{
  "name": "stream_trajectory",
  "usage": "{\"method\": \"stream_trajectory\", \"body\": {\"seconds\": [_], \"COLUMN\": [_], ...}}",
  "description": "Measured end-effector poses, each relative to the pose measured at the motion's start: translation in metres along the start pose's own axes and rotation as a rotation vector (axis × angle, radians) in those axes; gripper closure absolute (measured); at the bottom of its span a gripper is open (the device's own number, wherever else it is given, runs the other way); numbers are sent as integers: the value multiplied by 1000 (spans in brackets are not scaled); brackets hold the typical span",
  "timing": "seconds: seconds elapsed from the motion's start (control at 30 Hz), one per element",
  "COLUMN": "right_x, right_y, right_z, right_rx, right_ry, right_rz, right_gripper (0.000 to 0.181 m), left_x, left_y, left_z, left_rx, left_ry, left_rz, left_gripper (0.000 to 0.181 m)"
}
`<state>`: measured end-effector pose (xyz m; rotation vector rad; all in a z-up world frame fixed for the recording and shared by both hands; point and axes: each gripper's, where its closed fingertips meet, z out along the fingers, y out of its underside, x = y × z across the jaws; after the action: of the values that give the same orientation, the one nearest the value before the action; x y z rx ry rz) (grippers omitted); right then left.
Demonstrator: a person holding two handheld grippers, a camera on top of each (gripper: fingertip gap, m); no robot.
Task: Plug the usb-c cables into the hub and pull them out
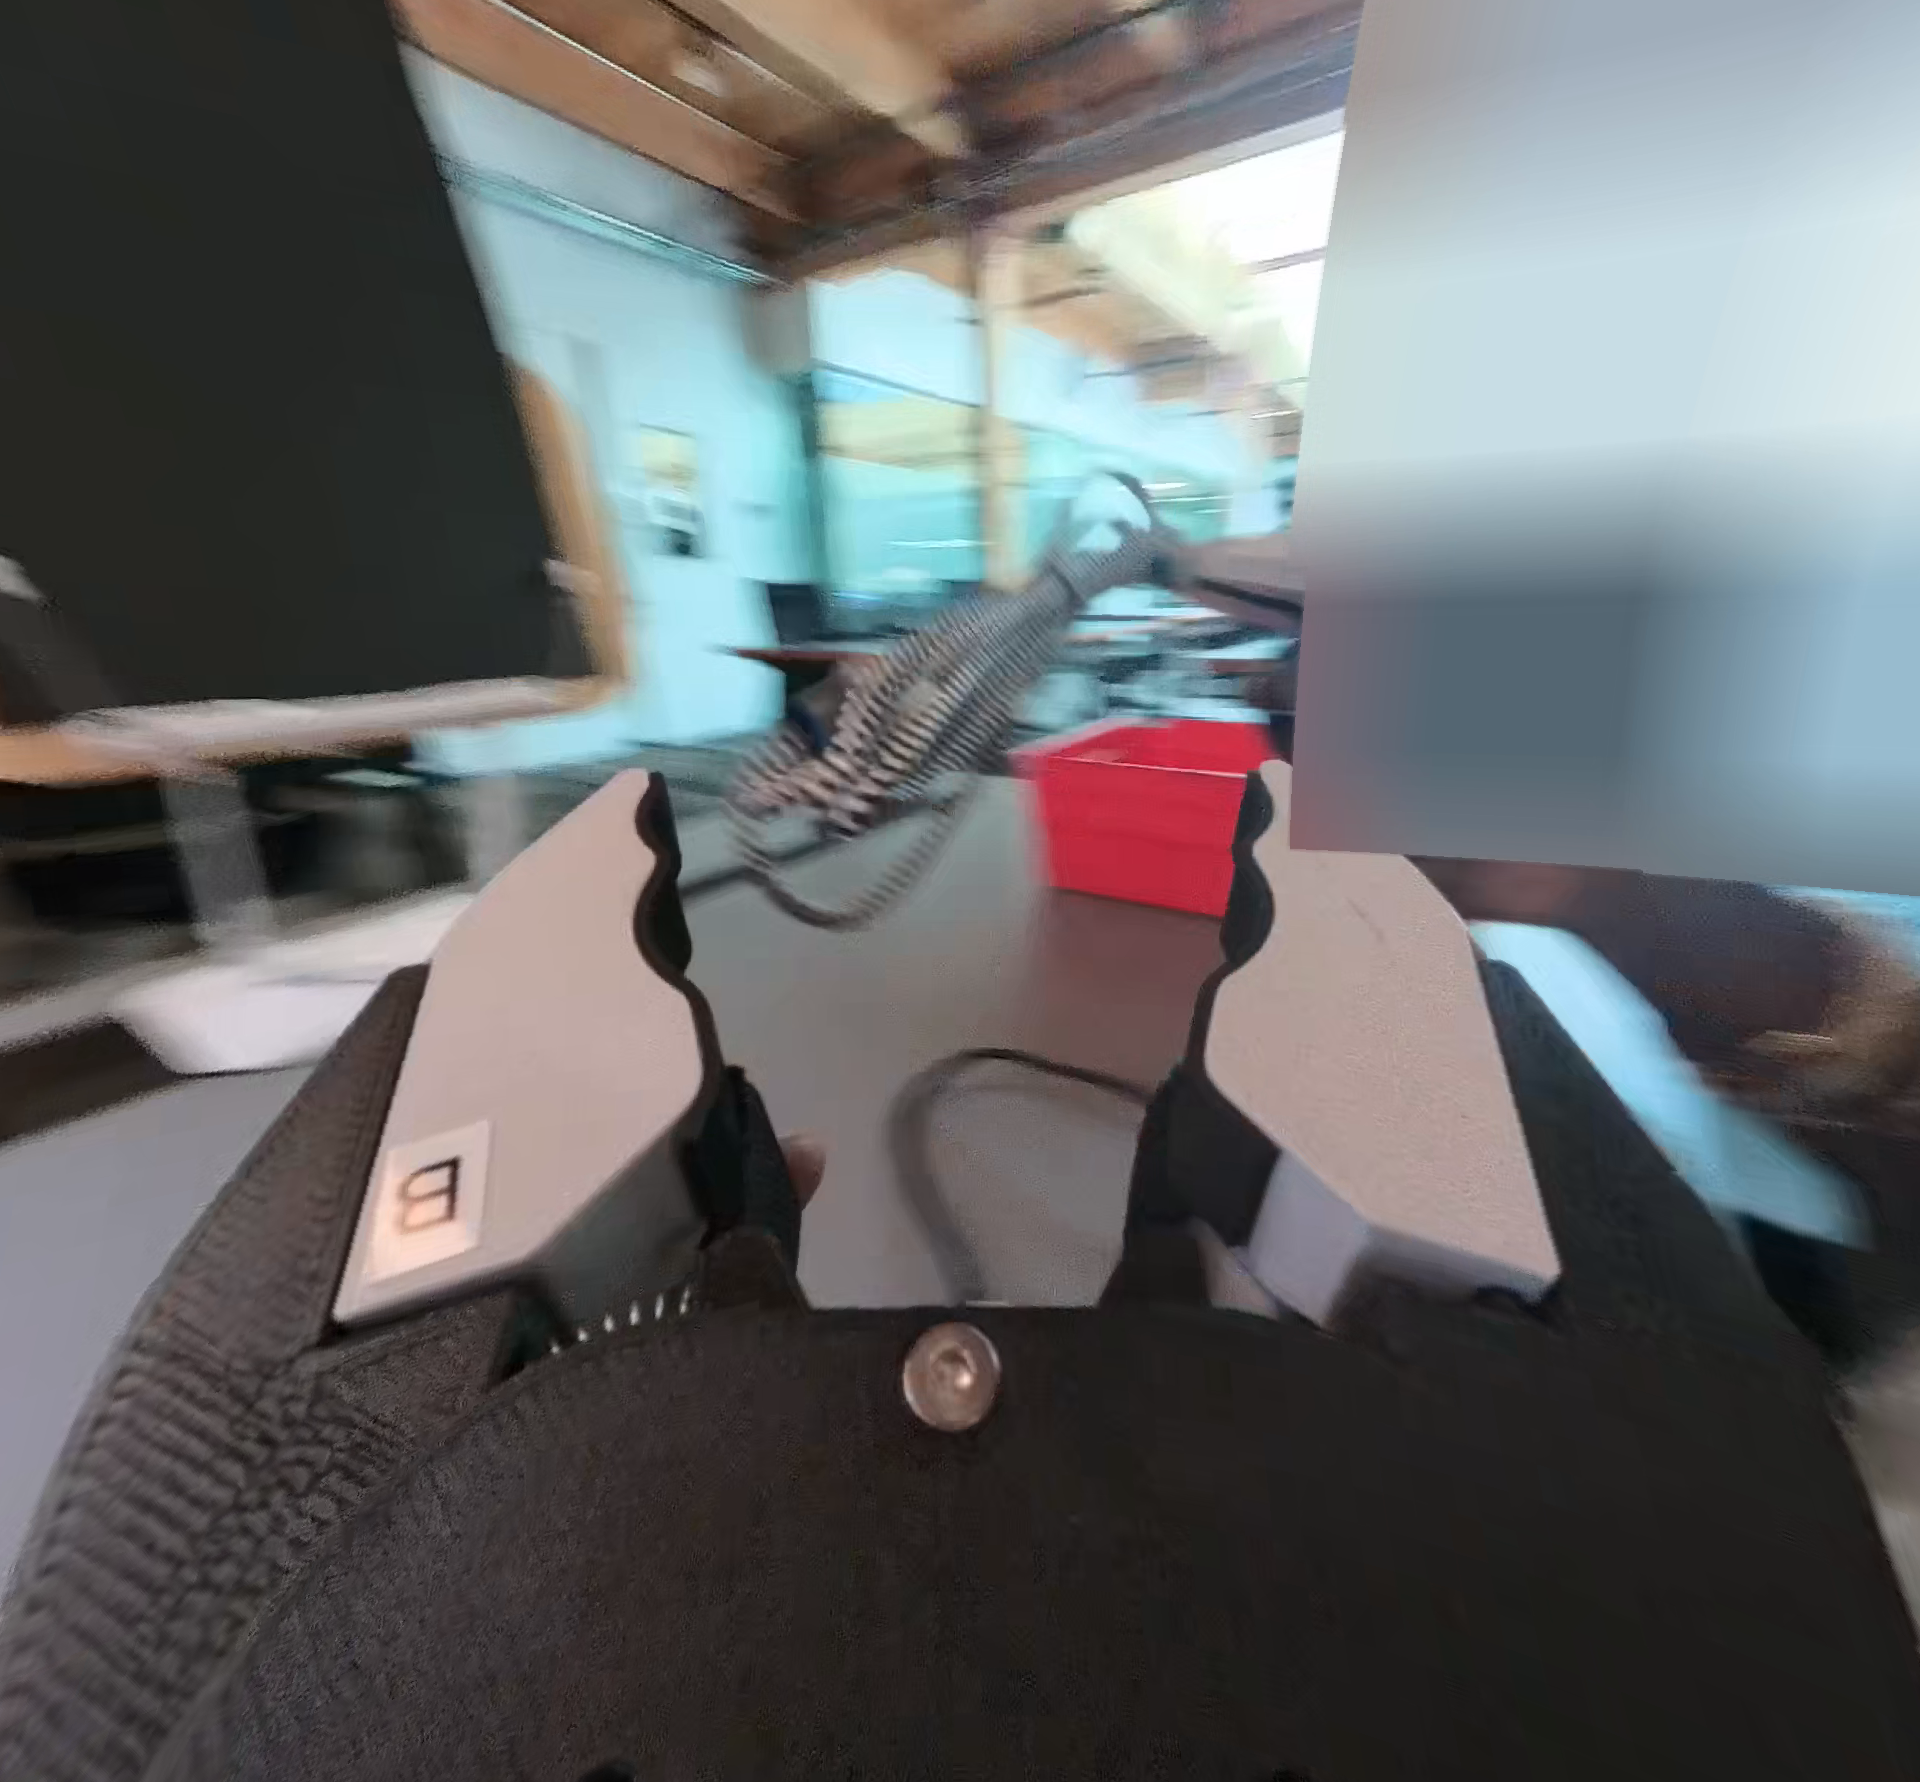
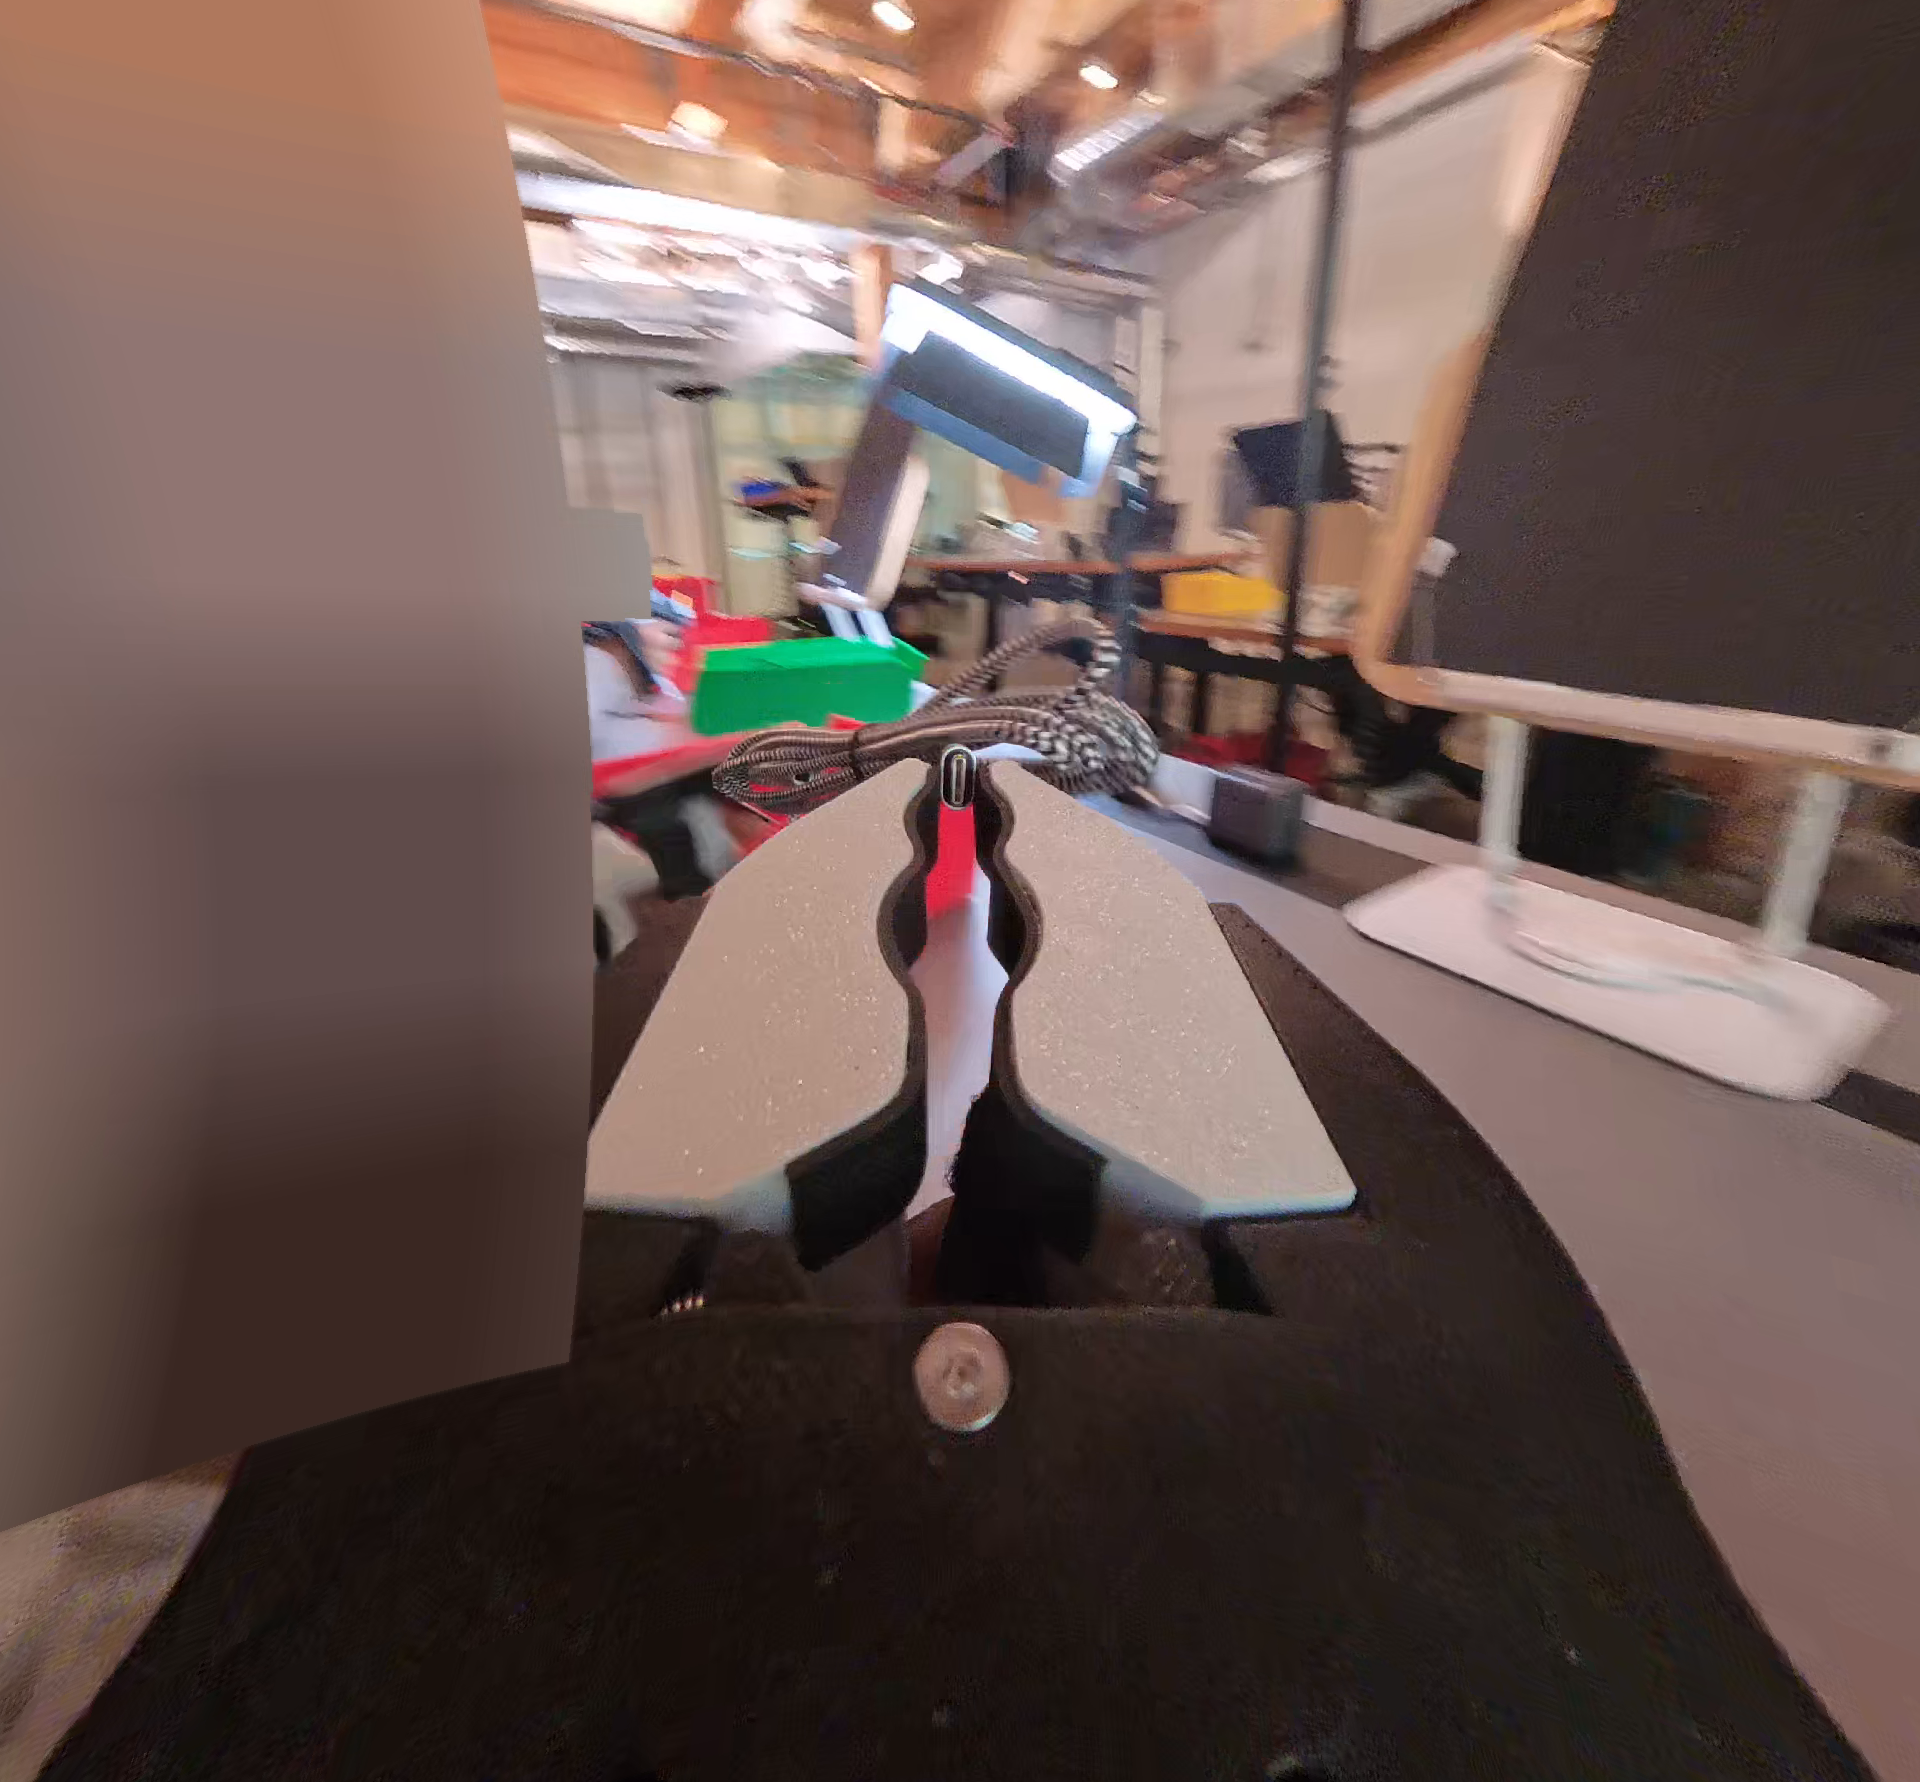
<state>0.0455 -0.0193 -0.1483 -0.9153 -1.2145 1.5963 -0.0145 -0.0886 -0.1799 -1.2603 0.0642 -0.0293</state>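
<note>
While right gripper [image 2: 956, 782] pinches one braided cable [image 2: 997, 724]; left gripper [image 1: 951, 828] gapes.

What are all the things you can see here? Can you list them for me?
usb-c plug: 1, silver with dark centre, pinched at the right gripper's tips
braided cable: 1, black and white, bundled behind the plug
thin cable: 1, black, looped on the table between the left gripper's fingers
table: 1, dark grey, under both grippers
red bin: 1, red, far on the table
green box: 1, green, in the background
white stand base: 1, white, on the table at right
left gripper: 1, grey fingers, open, empty
right gripper: 1, grey fingers, shut on the plug
</note>
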Motion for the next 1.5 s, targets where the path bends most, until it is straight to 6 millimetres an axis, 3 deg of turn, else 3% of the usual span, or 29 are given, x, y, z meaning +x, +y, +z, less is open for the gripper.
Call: {"method": "stream_trajectory", "body": {"seconds": [0.03, 0.07, 0.13, 0.17, 0.2, 0.27, 0.33, 0.4, 0.57, 0.67, 0.87, 1.0, 1.1, 1.2, 1.3, 1.43, 1.5], "right_x": [8, 12, 12, 9, 4, -10, -21, -27, -32, -33, -36, -43, -37, -34, -21, -33, -25], "right_y": [5, 11, 25, 33, 40, 48, 51, 49, 53, 57, 61, 64, 63, 89, 116, 139, 154], "right_z": [-1, -1, 5, 9, 13, 21, 24, 23, 21, 21, 18, 11, -11, -51, -83, -89, -90], "right_rx": [-36, -67, -115, -133, -142, -139, -112, -82, -34, -22, -34, -103, -216, -530, -779, -855, -932], "right_ry": [57, 95, 122, 116, 94, 23, -44, -101, -170, -171, -182, -244, -258, -364, -378, -444, -406], "right_rz": [-16, -19, -3, 19, 56, 175, 316, 433, 645, 681, 666, 471, 115, -199, -363, -510, -695], "right_gripper": [176, 176, 176, 176, 176, 176, 176, 176, 176, 176, 176, 175, 147, 140, 142, 146, 145], "left_x": [-16, -20, 16, 41, 59, 74, 71, 55, 36, 39, 43, 46, 37, 37, 45, 48, 49], "left_y": [-13, -31, -50, -42, -29, -8, 5, 20, 28, 33, 38, 42, 45, 49, 50, 61, 66], "left_z": [-10, -20, -20, -8, 4, 23, 33, 37, 30, 29, 26, 17, 2, -13, -17, -8, -4], "left_rx": [39, 101, 167, 120, 51, -20, -35, -112, -188, -201, -205, -296, -438, -547, -575, -569, -557], "left_ry": [-137, -222, -167, -70, -2, 42, 38, -16, -84, -53, 51, 154, 201, 287, 360, 369, 369], "left_rz": [124, 267, 561, 664, 718, 776, 736, 678, 762, 742, 578, 592, 674, 657, 611, 582, 563], "left_gripper": [85, 98, 138, 153, 155, 155, 157, 155, 160, 172, 172, 173, 174, 174, 174, 174, 174]}}
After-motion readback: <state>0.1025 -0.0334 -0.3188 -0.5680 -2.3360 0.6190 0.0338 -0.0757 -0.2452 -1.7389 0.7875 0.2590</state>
